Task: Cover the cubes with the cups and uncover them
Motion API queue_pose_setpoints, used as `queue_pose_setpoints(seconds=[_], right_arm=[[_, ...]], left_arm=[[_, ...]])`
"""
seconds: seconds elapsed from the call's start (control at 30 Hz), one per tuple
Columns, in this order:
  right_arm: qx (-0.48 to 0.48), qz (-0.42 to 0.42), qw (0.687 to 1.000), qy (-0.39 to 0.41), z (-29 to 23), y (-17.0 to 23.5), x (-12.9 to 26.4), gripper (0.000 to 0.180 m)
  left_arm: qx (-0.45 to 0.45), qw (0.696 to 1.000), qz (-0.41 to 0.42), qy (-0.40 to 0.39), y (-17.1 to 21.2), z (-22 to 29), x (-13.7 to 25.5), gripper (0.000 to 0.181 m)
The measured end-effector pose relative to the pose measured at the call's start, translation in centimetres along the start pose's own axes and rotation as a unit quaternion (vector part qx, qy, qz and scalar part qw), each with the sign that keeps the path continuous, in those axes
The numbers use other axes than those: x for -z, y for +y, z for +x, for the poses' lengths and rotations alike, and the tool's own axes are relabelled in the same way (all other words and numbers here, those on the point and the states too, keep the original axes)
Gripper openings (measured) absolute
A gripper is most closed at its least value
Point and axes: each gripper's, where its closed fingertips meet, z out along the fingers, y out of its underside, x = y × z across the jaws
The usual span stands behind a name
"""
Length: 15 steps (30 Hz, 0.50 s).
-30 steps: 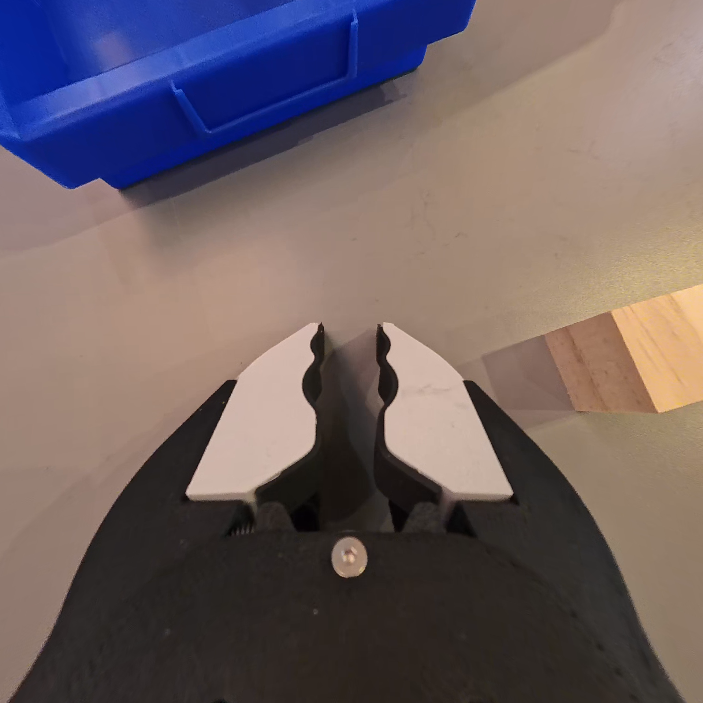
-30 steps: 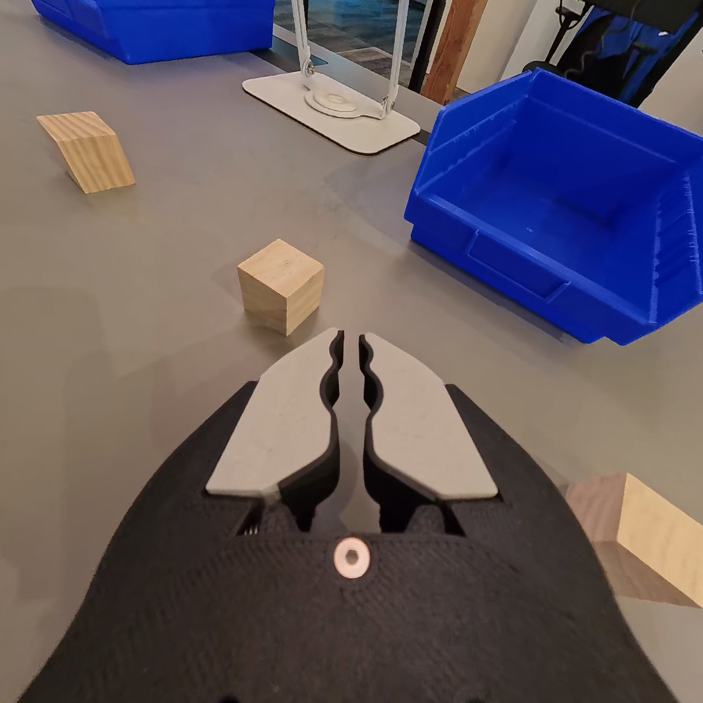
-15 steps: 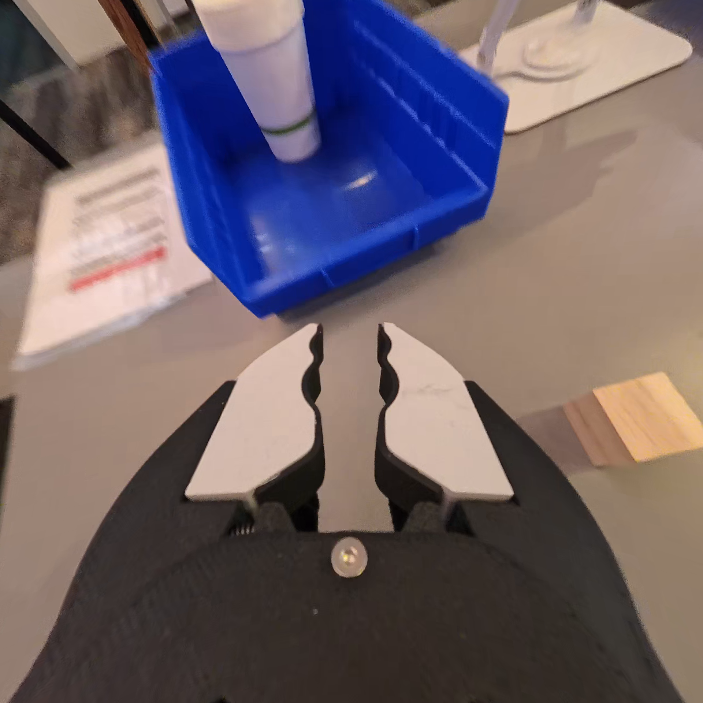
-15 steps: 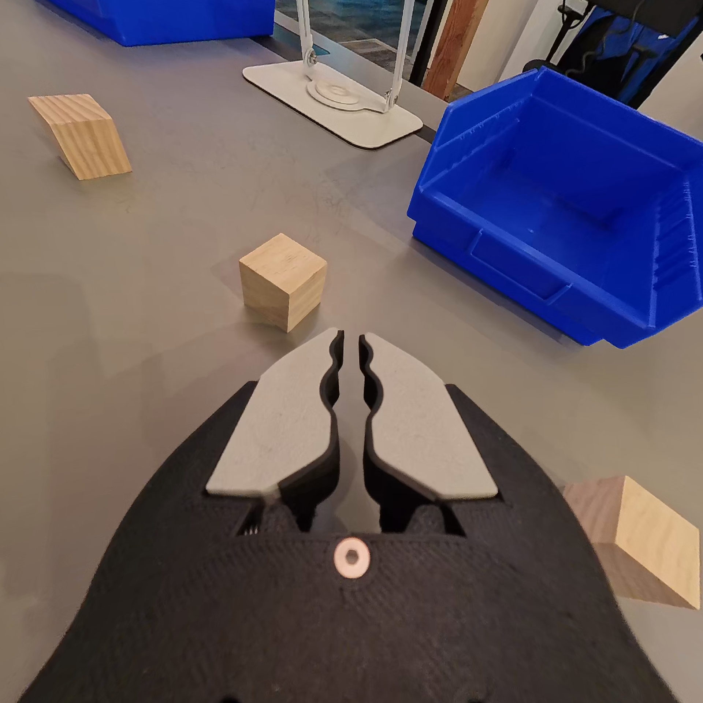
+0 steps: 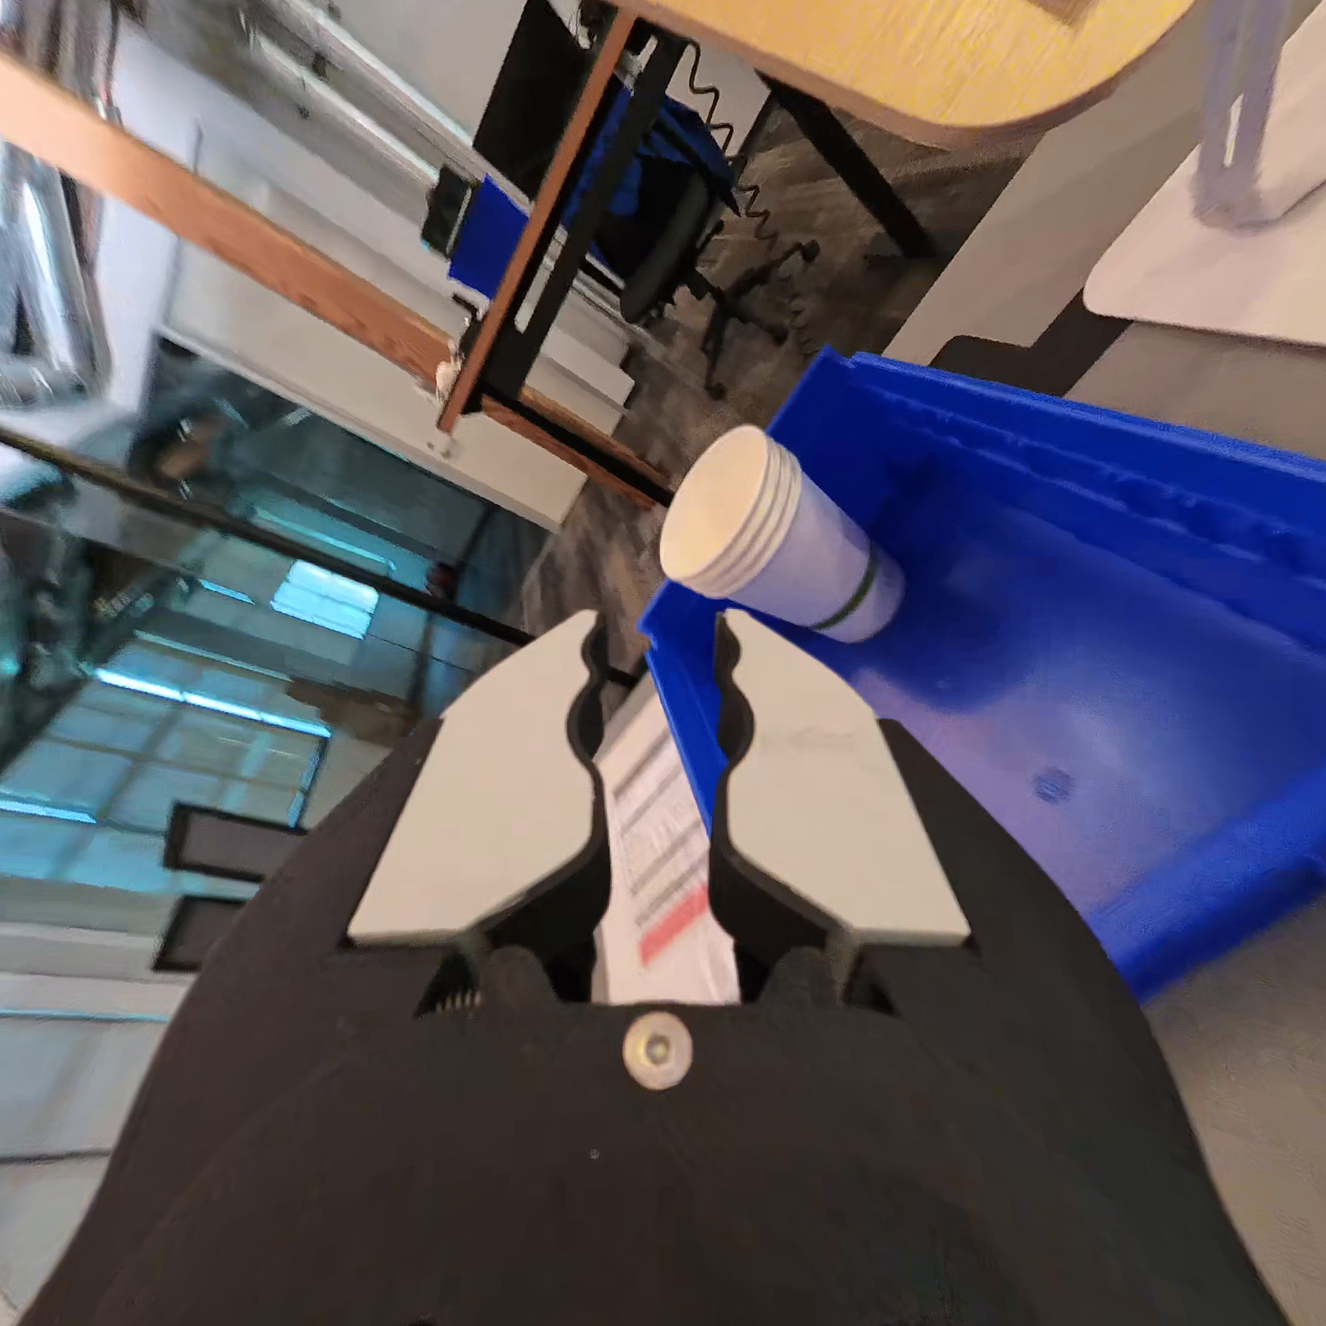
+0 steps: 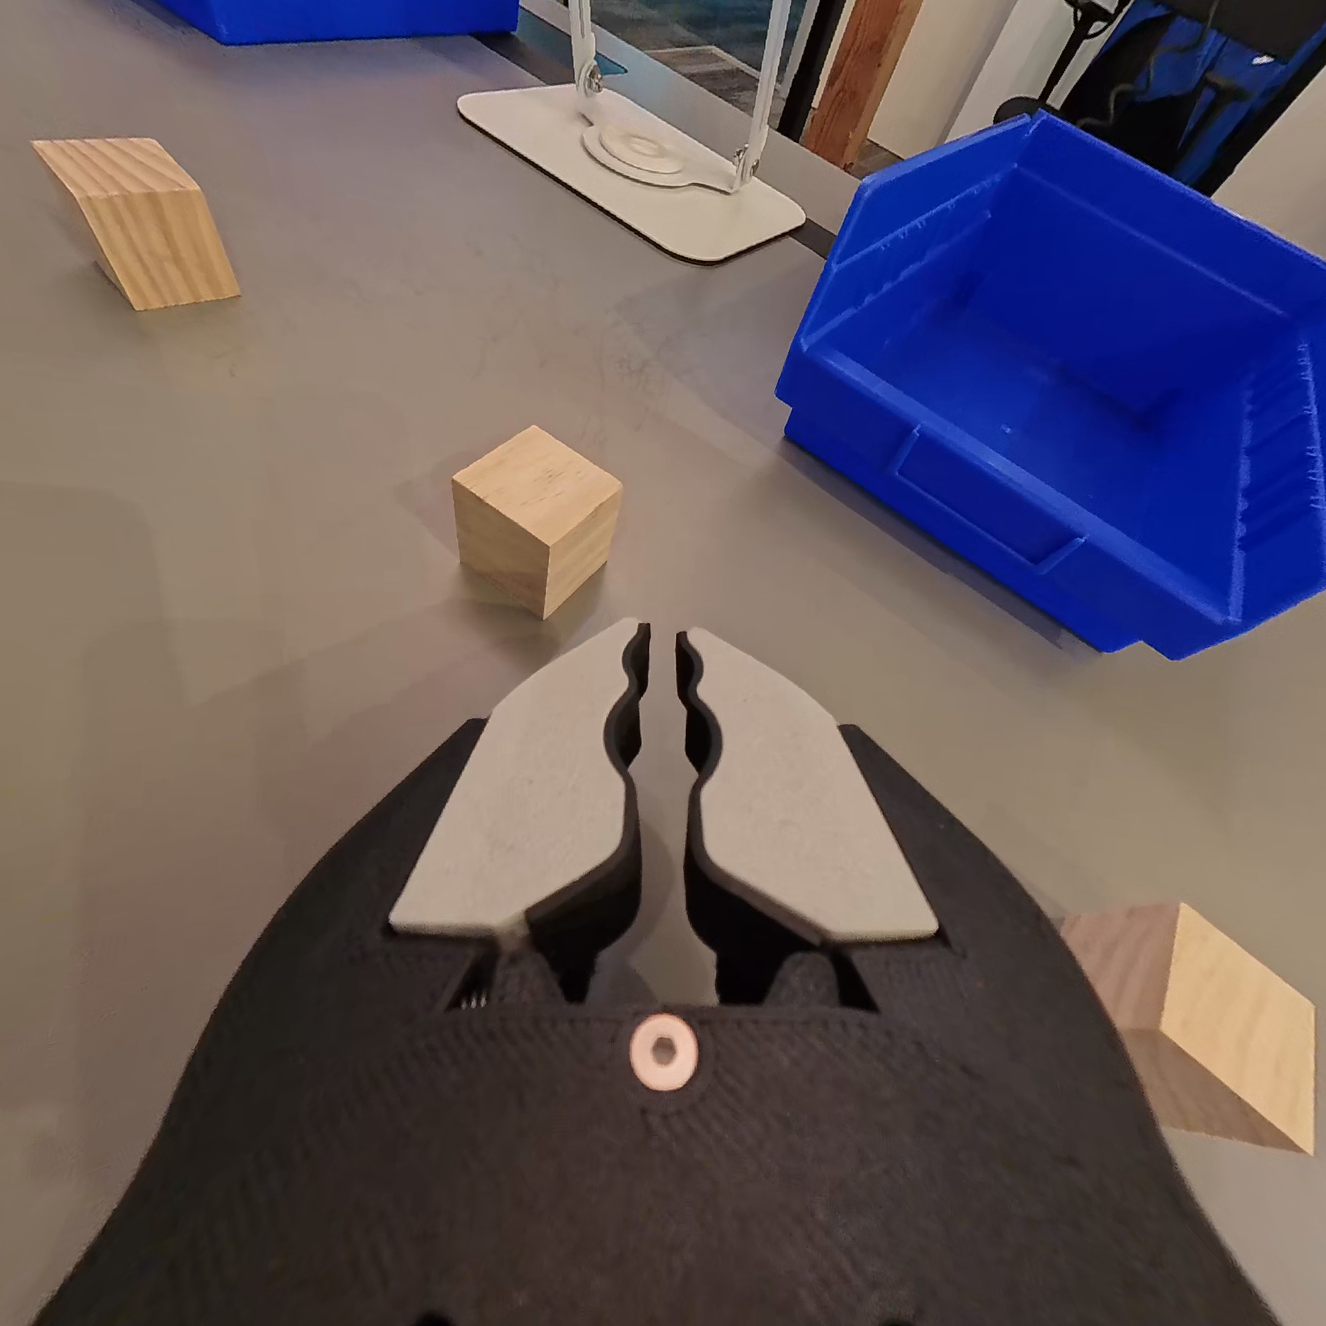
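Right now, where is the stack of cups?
In the left wrist view, the stack of white cups stands upside down inside the blue bin, just beyond the left gripper.

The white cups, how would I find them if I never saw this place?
Look in the left wrist view for the big blue bin on the grey table. Inside it, near its far corner, stands a stack of white paper cups. It is the only white thing in the bin, with a thin green ring around it.
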Motion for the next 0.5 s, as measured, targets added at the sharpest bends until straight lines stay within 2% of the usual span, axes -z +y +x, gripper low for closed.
queue_pose_setpoints(seconds=[0.23, 0.5], right_arm=[[0.01, -0.01, 1.0, 0.003, -0.1, 0.2, -0.2, 0.006], [0.01, -0.013, 1.0, 0.009, 0.1, 0.3, -0.3, 0.006]], left_arm=[[-0.132, 0.99, -0.013, 0.042, 0.0, 2.0, -7.9, 0.026], [-0.202, 0.976, -0.017, 0.073, 0.9, 2.7, -11.8, 0.022]])
